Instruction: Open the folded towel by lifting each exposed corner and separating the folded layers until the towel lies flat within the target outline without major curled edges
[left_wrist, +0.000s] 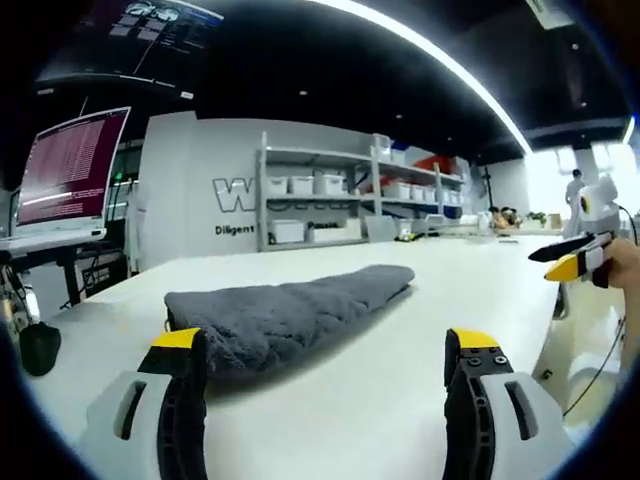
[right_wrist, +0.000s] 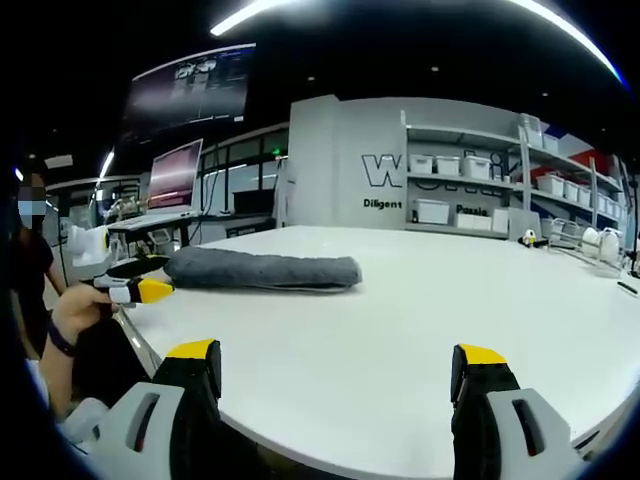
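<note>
A dark grey towel (left_wrist: 290, 310) lies folded into a long roll on the white table (left_wrist: 400, 400). My left gripper (left_wrist: 325, 345) is open, its left jaw just in front of the towel's near end. In the right gripper view the same towel (right_wrist: 265, 270) lies farther off, left of centre. My right gripper (right_wrist: 335, 355) is open over the table's near edge, well short of the towel. The other gripper (left_wrist: 570, 262) enters the left gripper view from the right, held by a hand. The left gripper (right_wrist: 135, 288) appears at the left of the right gripper view, next to the towel's end.
The table (right_wrist: 420, 320) is broad and white. Behind it stand grey shelves with white bins (left_wrist: 330, 200) and a wall with lettering (right_wrist: 400, 175). A monitor with text (left_wrist: 70, 170) sits on a desk at the left. A person (right_wrist: 35, 290) stands at the table's left edge.
</note>
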